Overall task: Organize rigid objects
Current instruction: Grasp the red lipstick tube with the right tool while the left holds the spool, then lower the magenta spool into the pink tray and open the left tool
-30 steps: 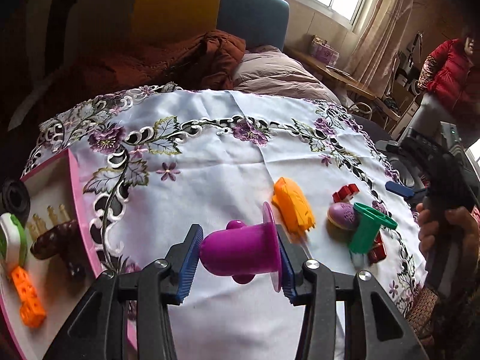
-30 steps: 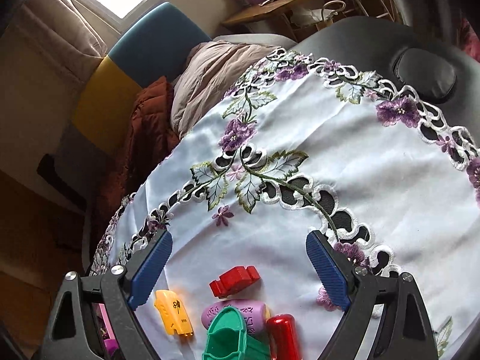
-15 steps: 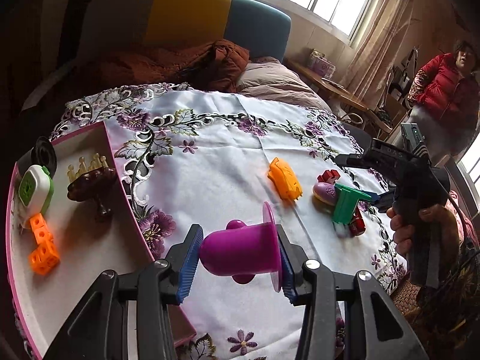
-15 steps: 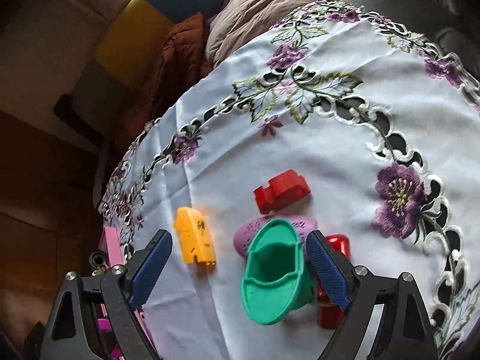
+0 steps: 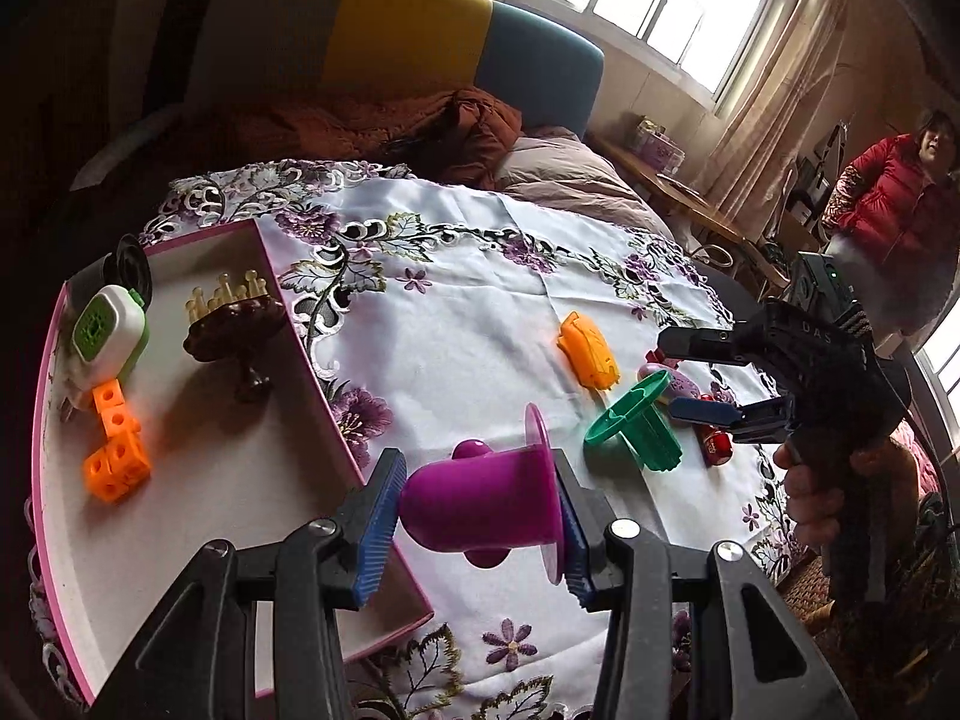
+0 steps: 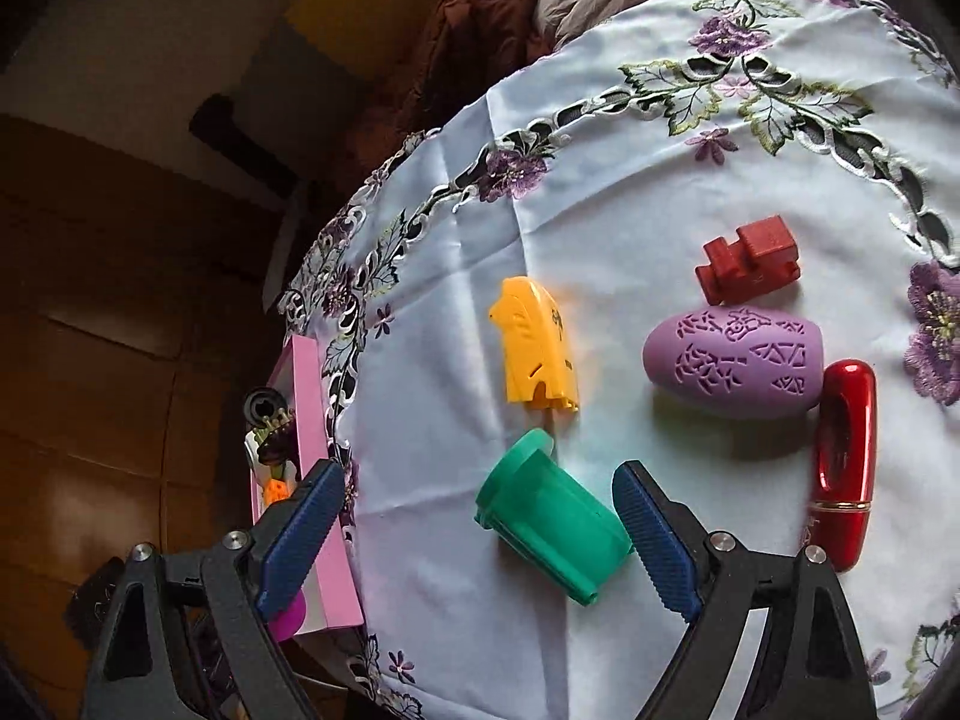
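My left tongs (image 5: 477, 531) pinch a purple cup (image 5: 480, 507) over the pink tray's (image 5: 312, 390) edge; the grip is end to end, so it could slip out. My right tongs (image 6: 474, 531) gape empty around the green cup (image 6: 549, 531) on the bench (image 6: 600, 180), and may knock it rolling.

Black tool (image 5: 474, 531) frames, ribbed blue pads (image 5: 378, 531), silver screws.

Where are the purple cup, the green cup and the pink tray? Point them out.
purple cup (image 5: 480, 504), left wrist view, on its side wall.
green cup (image 6: 555, 519), right wrist view, on its side wall.
pink tray (image 5: 300, 354), left wrist view, on its right wall.
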The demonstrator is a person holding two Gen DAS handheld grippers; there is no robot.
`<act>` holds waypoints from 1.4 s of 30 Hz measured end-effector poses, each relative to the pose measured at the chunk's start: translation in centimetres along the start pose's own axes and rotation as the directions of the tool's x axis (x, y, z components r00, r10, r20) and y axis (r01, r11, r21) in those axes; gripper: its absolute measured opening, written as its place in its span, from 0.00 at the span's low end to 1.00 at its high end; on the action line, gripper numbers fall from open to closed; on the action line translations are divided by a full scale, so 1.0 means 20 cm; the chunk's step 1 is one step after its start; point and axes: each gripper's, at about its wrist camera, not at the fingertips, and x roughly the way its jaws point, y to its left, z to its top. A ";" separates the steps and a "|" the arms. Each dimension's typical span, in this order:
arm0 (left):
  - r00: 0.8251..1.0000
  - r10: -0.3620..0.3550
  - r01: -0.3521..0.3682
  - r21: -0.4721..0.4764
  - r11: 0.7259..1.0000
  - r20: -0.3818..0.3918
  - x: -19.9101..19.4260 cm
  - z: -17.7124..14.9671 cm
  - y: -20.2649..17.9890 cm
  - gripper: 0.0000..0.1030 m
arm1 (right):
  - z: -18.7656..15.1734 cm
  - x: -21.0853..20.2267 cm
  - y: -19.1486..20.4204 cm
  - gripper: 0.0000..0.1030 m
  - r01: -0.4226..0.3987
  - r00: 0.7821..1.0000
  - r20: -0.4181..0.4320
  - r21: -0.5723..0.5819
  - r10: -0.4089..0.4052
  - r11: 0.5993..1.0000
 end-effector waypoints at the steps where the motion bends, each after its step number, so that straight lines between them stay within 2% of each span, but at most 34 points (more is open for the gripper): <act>1: 1.000 0.002 -0.002 -0.006 1.000 0.001 0.00 0.00 0.01 0.45 | 0.00 -0.02 0.00 0.89 0.016 1.000 0.016 -0.004 -0.016 1.000; 8: 1.000 0.004 -0.003 -0.040 0.999 0.006 -0.03 -0.02 0.07 0.45 | 0.07 -0.12 -0.08 0.88 0.156 0.984 0.089 0.002 -0.156 0.988; 15: 1.000 0.004 -0.003 -0.061 0.998 0.007 -0.04 -0.03 0.10 0.45 | 0.12 -0.20 -0.17 0.76 0.257 0.957 0.131 0.031 -0.259 0.966; 18: 1.000 0.001 -0.001 -0.068 0.998 0.003 -0.04 -0.03 0.11 0.45 | 0.14 -0.24 -0.20 0.70 0.338 0.930 0.140 0.038 -0.340 0.941; 23: 1.000 -0.007 0.007 -0.071 0.997 -0.004 -0.03 -0.04 0.11 0.45 | 0.13 -0.24 -0.24 0.60 0.491 0.869 0.072 -0.010 -0.489 0.871; 25: 1.000 -0.012 0.011 -0.069 0.998 -0.007 -0.02 -0.04 0.11 0.45 | 0.12 -0.21 -0.27 0.50 0.529 0.848 0.031 -0.039 -0.529 0.848; 31: 1.000 -0.013 0.012 -0.069 0.998 -0.008 -0.03 -0.04 0.11 0.45 | 0.06 -0.08 -0.29 0.34 0.536 0.838 -0.052 -0.106 -0.543 0.837; 33: 1.000 -0.010 0.010 -0.068 0.998 -0.005 -0.03 -0.04 0.11 0.45 | 0.04 -0.04 -0.28 0.27 0.586 0.801 -0.039 -0.156 -0.597 0.795; 35: 1.000 -0.005 0.005 -0.066 0.998 0.000 -0.04 -0.05 0.11 0.45 | 0.02 -0.02 -0.25 0.26 0.614 0.776 -0.023 -0.204 -0.631 0.762; 37: 1.000 -0.002 0.002 -0.070 0.998 0.004 -0.05 -0.05 0.12 0.45 | 0.00 -0.01 -0.24 0.27 0.629 0.760 -0.012 -0.233 -0.649 0.742; 42: 0.999 0.024 -0.021 -0.113 0.993 0.021 -0.11 -0.05 0.21 0.45 | -0.01 -0.01 -0.24 0.27 0.632 0.758 -0.011 -0.233 -0.652 0.739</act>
